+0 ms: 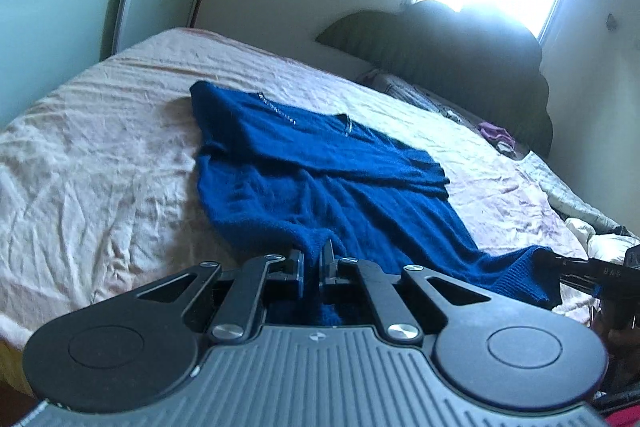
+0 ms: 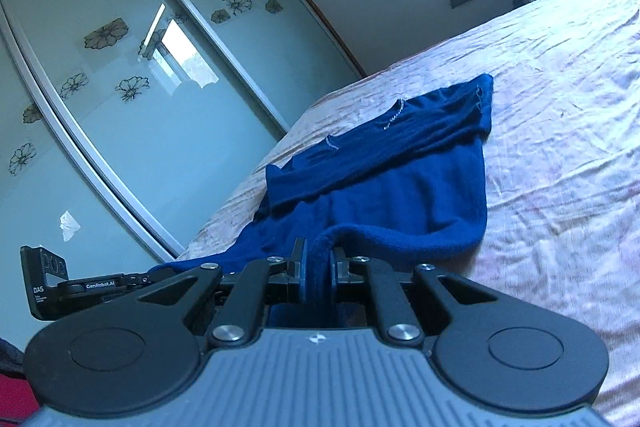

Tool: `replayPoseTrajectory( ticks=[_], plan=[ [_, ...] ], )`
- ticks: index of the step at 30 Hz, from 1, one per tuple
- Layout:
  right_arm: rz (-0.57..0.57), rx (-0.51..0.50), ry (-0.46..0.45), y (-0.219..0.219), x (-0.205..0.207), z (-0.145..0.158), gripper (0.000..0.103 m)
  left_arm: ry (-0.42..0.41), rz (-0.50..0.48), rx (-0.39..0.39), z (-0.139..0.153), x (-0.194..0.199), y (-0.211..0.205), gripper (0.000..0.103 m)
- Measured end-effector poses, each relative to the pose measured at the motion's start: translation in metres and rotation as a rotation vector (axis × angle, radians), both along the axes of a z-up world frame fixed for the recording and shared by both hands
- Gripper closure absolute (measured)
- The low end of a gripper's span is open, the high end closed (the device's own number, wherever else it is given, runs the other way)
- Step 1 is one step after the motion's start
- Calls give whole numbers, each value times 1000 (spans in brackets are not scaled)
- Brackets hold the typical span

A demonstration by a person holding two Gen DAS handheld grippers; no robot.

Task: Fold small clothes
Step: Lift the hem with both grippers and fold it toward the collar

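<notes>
A dark blue knitted sweater (image 1: 320,171) lies spread on the pale pink bed sheet (image 1: 100,147), its sleeves folded across the chest. My left gripper (image 1: 314,251) is shut on the near hem, with blue fabric bunched between the pads. The right gripper (image 1: 560,263) shows at the right edge of the left wrist view, holding the hem's other corner. In the right wrist view the sweater (image 2: 400,187) stretches away from my right gripper (image 2: 320,259), which is shut on a thick roll of the hem. The left gripper (image 2: 152,273) appears at the lower left there, on the same edge.
A dark headboard (image 1: 460,59) and pillows (image 1: 404,87) stand at the far end under a bright window. Small crumpled clothes (image 1: 498,137) and bedding (image 1: 580,203) lie on the bed's right side. Sliding wardrobe doors (image 2: 120,87) with flower prints run along the other side.
</notes>
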State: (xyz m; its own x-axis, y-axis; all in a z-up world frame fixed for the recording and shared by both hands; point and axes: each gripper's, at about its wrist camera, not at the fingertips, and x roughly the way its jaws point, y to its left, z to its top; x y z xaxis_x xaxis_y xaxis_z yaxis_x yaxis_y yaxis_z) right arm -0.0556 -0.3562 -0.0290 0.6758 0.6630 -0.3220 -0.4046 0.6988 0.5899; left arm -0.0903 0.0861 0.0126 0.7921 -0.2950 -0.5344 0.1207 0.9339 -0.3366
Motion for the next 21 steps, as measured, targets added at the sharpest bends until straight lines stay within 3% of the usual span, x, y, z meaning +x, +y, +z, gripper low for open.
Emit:
replayPoseTrajectory(
  ticks=[10, 21],
  plan=[
    [-48, 2, -62, 1, 14, 14, 92, -73, 18, -25, 17, 15, 1, 98],
    [-108, 53, -147, 3, 47, 30, 92, -96, 80, -114, 29, 45, 14, 98]
  ],
)
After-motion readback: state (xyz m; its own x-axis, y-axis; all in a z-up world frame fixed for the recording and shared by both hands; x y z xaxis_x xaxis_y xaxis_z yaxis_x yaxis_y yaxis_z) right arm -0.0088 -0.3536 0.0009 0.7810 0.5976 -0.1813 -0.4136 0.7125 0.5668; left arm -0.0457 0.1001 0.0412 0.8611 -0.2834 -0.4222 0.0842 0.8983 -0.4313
